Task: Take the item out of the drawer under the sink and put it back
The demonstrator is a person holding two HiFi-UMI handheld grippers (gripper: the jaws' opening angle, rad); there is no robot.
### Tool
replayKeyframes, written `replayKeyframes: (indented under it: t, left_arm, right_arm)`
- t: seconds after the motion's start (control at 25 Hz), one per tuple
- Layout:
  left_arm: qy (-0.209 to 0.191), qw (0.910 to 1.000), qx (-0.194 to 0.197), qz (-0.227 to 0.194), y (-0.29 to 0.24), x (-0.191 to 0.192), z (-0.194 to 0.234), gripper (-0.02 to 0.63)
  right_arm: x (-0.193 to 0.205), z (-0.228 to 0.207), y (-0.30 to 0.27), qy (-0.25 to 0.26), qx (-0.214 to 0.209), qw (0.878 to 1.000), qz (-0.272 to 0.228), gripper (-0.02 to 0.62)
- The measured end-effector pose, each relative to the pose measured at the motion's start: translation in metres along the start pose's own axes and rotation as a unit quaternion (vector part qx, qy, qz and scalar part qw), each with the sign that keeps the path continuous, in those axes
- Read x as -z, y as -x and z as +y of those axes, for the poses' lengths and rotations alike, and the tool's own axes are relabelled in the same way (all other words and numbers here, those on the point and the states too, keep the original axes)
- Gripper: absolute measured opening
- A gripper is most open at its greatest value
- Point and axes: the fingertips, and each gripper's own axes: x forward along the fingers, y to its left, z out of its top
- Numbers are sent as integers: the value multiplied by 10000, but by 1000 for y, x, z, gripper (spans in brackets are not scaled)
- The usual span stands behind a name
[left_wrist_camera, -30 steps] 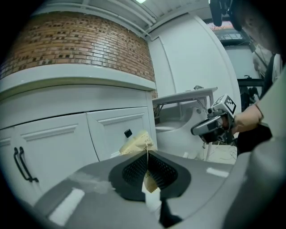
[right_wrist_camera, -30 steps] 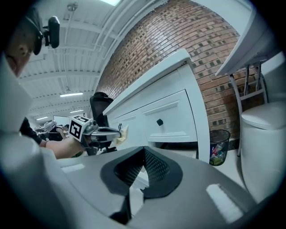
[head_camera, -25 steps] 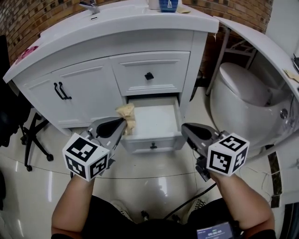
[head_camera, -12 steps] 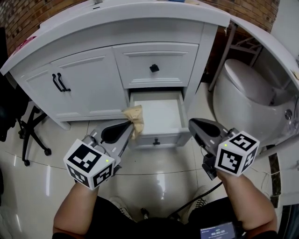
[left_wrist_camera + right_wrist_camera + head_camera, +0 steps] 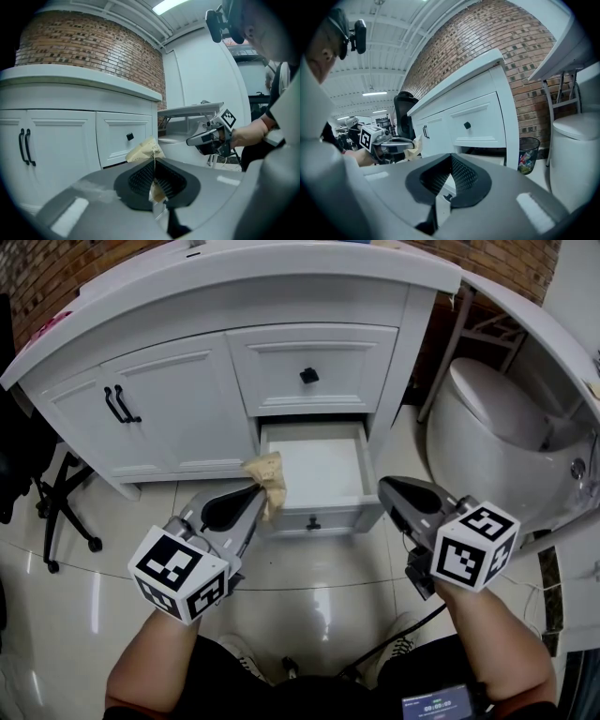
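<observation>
My left gripper (image 5: 253, 493) is shut on a tan paper packet (image 5: 265, 474), holding it above the front left corner of the open lower drawer (image 5: 319, 518). The white inside of the drawer shows nothing in it. In the left gripper view the packet (image 5: 145, 151) sticks up from between the closed pads of the left gripper (image 5: 154, 161). My right gripper (image 5: 389, 489) hovers off the drawer's right front corner, shut with nothing in it. The right gripper view shows the right gripper (image 5: 451, 158) with its pads together, and the left gripper (image 5: 391, 143) with the packet (image 5: 414, 149) beyond.
The white vanity has a closed upper drawer (image 5: 309, 371) and double doors (image 5: 141, 418) on the left. A toilet (image 5: 487, 427) stands close on the right. Chair legs (image 5: 56, 512) sit at the far left. A waste bin (image 5: 528, 154) stands between vanity and toilet.
The head view has shifted since a second ago. Both grippers sit slightly nearer me, the packet still gripped. Almost nothing moved in the last half second.
</observation>
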Motion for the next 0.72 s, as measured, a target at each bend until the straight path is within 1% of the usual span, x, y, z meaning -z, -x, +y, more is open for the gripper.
replayKeyframes:
  t: [0.16, 0.44, 0.52, 0.68, 0.72]
  left_arm:
    - [-16, 10000, -24, 9, 0, 1, 0, 11]
    - [-156, 9997, -127, 103, -3, 4, 2, 12]
    - [-321, 9992, -174, 141, -7, 3, 3, 11]
    - [-932, 9950, -290, 231, -22, -4, 8, 11]
    - [-1015, 9939, -320, 271, -25, -5, 12, 11]
  right_arm:
    - [-1, 0, 1, -8, 14, 10000, -31, 3]
    - [-4, 2, 3, 8, -7, 10000, -76, 3]
    - [-4, 3, 3, 8, -19, 10000, -81, 3]
    - [-6, 4, 3, -8, -38, 9999, -107, 3]
    - [-7, 4, 3, -4, -53, 9999, -122, 3]
